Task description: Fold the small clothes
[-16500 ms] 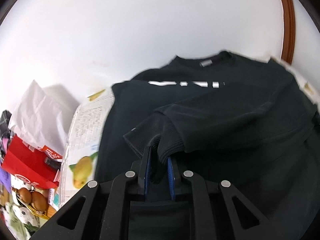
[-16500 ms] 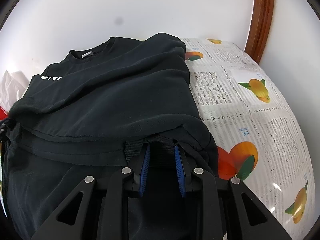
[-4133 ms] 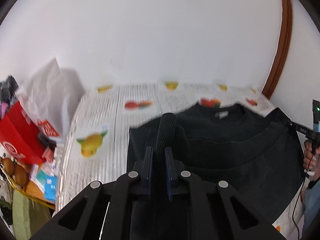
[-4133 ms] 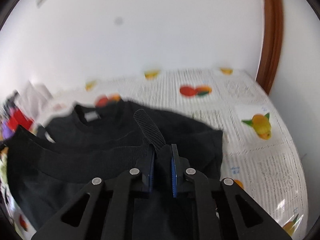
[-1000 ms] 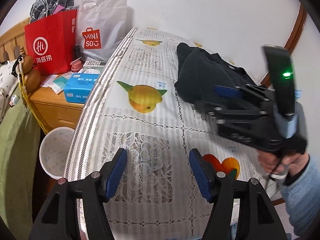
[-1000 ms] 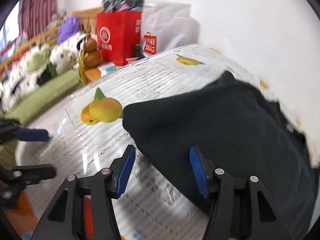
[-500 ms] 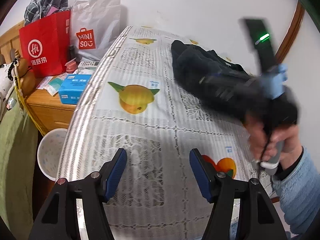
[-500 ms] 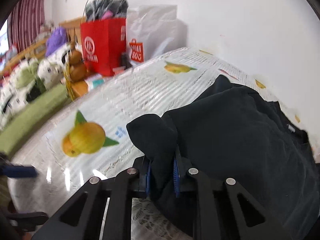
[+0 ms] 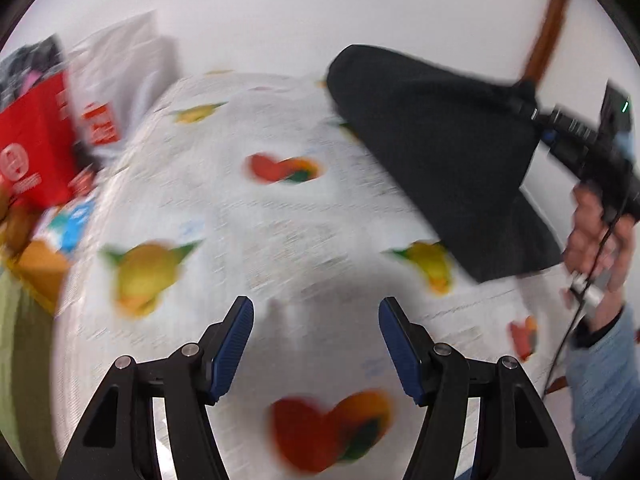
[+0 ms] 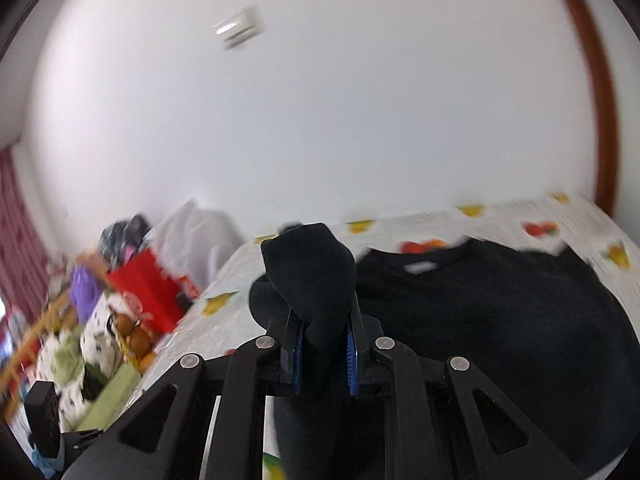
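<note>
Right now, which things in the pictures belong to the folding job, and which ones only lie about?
Belong to the job:
- black long-sleeved sweatshirt, lifted by one bunched edge
- right gripper, shut on that edge
- left gripper, open and holding nothing
- fruit-printed white lace tablecloth, the folding surface

Only lying about:
- red paper shopping bag
- white plastic shopping bag

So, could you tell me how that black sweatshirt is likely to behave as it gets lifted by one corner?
Probably floppy: the black sweatshirt drapes from the right gripper in a sagging sheet. It likely bunches rather than slips, since a thick wad sits between the pads. It may drag across the fruit-print tablecloth, as its far end looks still down.
</note>
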`<control>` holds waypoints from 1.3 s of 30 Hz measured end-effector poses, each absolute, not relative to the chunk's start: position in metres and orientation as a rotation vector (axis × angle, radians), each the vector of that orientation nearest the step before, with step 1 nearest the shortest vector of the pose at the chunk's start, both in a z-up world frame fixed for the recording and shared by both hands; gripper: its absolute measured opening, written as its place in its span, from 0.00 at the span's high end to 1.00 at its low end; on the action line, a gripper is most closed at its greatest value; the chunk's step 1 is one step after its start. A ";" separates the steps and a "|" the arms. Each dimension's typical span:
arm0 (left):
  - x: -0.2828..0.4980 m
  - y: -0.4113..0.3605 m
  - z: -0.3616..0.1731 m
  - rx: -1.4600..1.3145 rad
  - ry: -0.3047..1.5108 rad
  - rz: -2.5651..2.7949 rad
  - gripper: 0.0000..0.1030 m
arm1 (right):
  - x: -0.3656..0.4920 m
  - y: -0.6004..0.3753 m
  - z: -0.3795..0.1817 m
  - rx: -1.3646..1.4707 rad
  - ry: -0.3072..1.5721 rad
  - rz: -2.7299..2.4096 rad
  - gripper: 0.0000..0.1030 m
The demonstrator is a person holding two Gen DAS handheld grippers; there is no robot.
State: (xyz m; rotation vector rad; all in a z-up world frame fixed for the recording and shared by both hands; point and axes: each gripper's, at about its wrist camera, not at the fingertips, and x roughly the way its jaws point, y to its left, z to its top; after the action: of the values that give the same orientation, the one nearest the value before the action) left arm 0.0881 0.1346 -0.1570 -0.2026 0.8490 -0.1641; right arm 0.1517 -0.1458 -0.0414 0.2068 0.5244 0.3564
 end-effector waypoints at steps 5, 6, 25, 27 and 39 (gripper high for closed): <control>0.112 0.070 -0.154 -0.146 0.834 -0.301 0.39 | 0.142 -0.213 -0.083 0.305 0.593 0.312 0.83; 0.116 0.058 -0.156 -0.133 0.842 -0.324 0.39 | 0.140 -0.219 -0.090 0.317 0.602 0.315 0.83; 0.154 -0.044 -0.189 -0.020 0.870 -0.333 0.39 | 0.131 -0.265 -0.121 0.334 0.711 0.337 0.44; 0.157 -0.046 -0.191 -0.008 0.862 -0.300 0.39 | 0.140 -0.262 -0.124 0.320 0.706 0.300 0.44; 0.150 -0.008 -0.178 -0.106 0.812 -0.299 0.83 | 0.171 -0.232 -0.146 0.089 0.761 0.177 0.85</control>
State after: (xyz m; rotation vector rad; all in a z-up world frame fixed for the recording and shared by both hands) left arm 0.1495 -0.0080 -0.1779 -0.1057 0.8116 -0.2994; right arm 0.1714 -0.2319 -0.1465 0.0889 0.7613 0.1769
